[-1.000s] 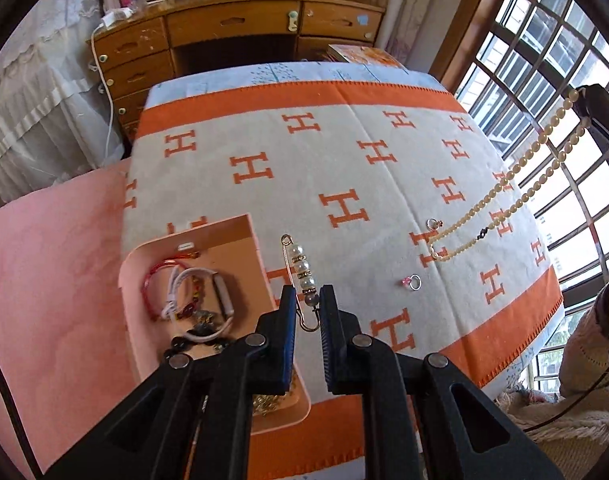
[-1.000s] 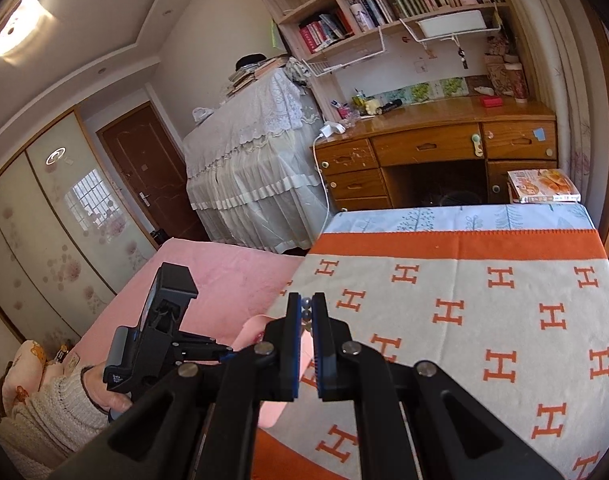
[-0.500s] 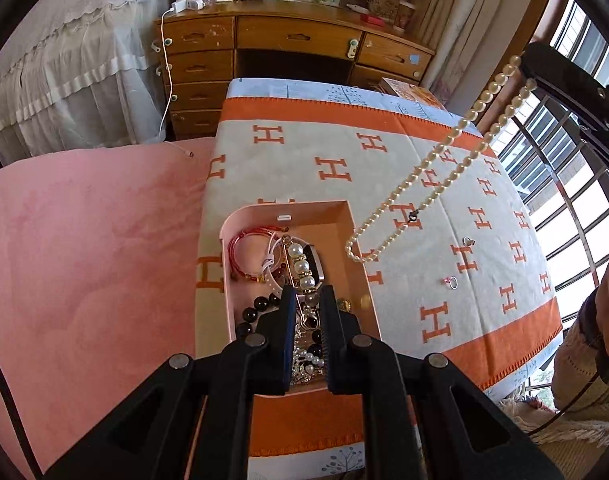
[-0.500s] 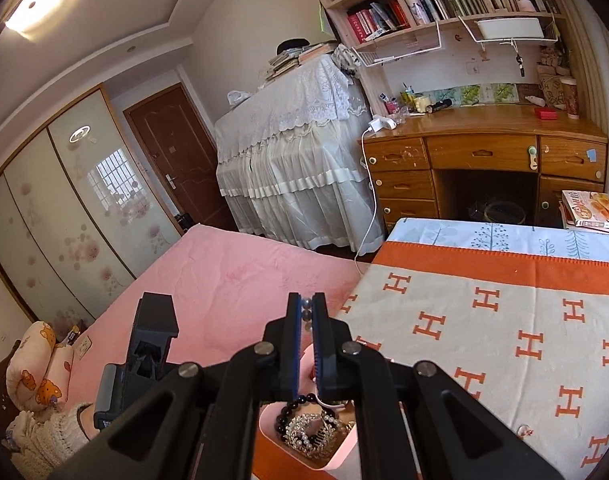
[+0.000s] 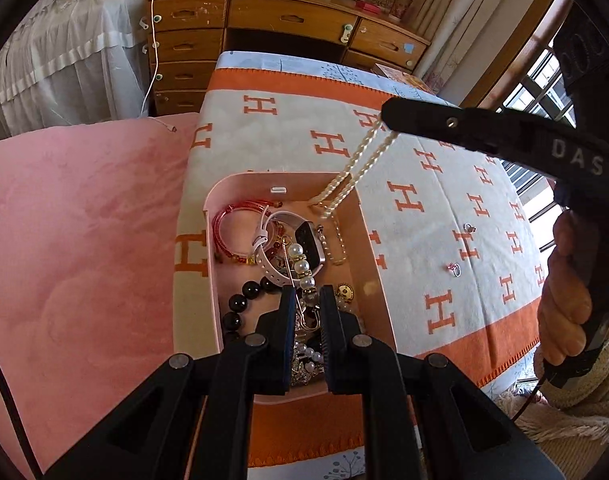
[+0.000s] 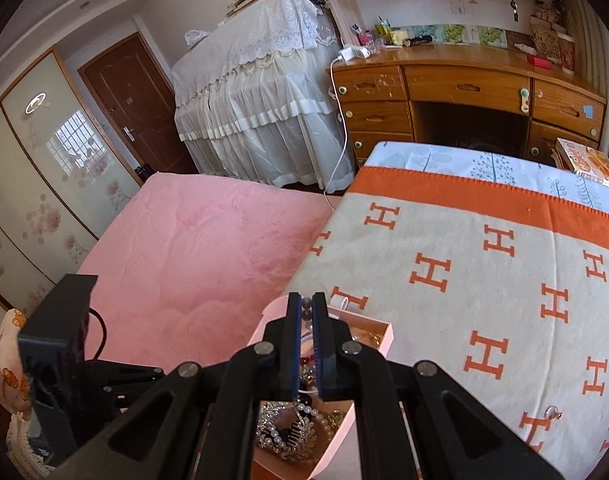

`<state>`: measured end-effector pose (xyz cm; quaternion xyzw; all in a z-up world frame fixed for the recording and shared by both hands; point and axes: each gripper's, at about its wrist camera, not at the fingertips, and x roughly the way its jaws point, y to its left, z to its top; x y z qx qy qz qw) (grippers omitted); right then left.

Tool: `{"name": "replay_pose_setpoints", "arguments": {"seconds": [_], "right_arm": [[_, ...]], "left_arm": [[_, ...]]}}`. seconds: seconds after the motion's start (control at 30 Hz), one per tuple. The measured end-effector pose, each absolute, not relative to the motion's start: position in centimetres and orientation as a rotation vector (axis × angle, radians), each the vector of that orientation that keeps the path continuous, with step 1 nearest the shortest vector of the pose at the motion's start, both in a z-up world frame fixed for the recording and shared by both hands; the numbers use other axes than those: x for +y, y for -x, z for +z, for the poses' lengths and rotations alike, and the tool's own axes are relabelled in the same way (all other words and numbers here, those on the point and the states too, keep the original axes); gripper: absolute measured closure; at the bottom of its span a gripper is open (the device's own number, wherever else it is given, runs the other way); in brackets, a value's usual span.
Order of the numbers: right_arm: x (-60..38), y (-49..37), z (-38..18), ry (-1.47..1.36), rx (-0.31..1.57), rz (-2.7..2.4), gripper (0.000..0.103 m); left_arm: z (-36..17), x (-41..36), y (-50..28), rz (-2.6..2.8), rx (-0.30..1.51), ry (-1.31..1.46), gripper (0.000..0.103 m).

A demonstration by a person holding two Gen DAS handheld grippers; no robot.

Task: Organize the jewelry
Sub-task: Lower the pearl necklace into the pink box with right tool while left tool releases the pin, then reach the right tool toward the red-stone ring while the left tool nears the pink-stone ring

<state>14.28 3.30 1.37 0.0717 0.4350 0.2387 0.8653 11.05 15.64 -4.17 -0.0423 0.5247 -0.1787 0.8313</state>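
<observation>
Left wrist view: our left tongs (image 5: 307, 305) nearly closed, pinching the gold pearl-set brooch pin (image 5: 301, 270) above the pink rectangular jewelry tray (image 5: 378, 280); we should lower before releasing.
Right wrist view: our right tongs (image 6: 307, 308) clamp the cream pearl necklace (image 5: 354, 168), strand trailing into tray; feed it down slowly.

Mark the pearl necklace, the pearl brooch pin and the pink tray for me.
pearl necklace (image 5: 362, 156), left wrist view, on the hanging twisted strand.
pearl brooch pin (image 5: 302, 266), left wrist view, on its middle pearl.
pink tray (image 5: 374, 270), left wrist view, on the right wall.
</observation>
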Motion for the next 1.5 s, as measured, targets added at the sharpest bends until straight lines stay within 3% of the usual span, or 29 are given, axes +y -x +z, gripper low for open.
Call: {"name": "replay_pose_setpoints", "arguments": {"seconds": [0.33, 0.53, 0.7, 0.8, 1.03, 1.1, 1.17, 1.5], "right_arm": [[3.4, -15.2, -2.3, -0.097, 1.034, 0.474, 0.096], [2.2, -14.6, -2.1, -0.126, 1.027, 0.496, 0.085], [0.6, -13.7, -1.9, -0.140, 1.011, 0.494, 0.083], [-1.0, -13.3, -2.0, -0.143, 1.004, 0.467, 0.083], [-6.1, -12.5, -2.0, -0.183, 0.988, 0.387, 0.083], [-7.6, -12.1, -2.1, -0.191, 0.986, 0.364, 0.083], [-9.0, -11.7, -2.1, -0.199, 0.983, 0.339, 0.083], [-14.6, -9.3, -2.4, -0.209, 0.995, 0.262, 0.083]], "left_arm": [[-5.3, 14.2, -11.9, -0.416, 1.133, 0.100, 0.094], [-5.6, 13.0, -12.6, -0.444, 1.142, 0.114, 0.094], [-6.3, 12.0, -13.1, -0.450, 1.153, 0.109, 0.093], [-6.8, 11.8, -13.5, -0.441, 1.165, 0.110, 0.084], [-6.4, 11.2, -13.4, -0.412, 1.164, 0.090, 0.077], [-6.0, 10.9, -13.0, -0.398, 1.152, 0.070, 0.057], [-5.5, 10.5, -12.5, -0.376, 1.126, 0.051, 0.046], [-3.3, 6.6, -10.2, -0.372, 1.068, 0.002, 0.045]]}}
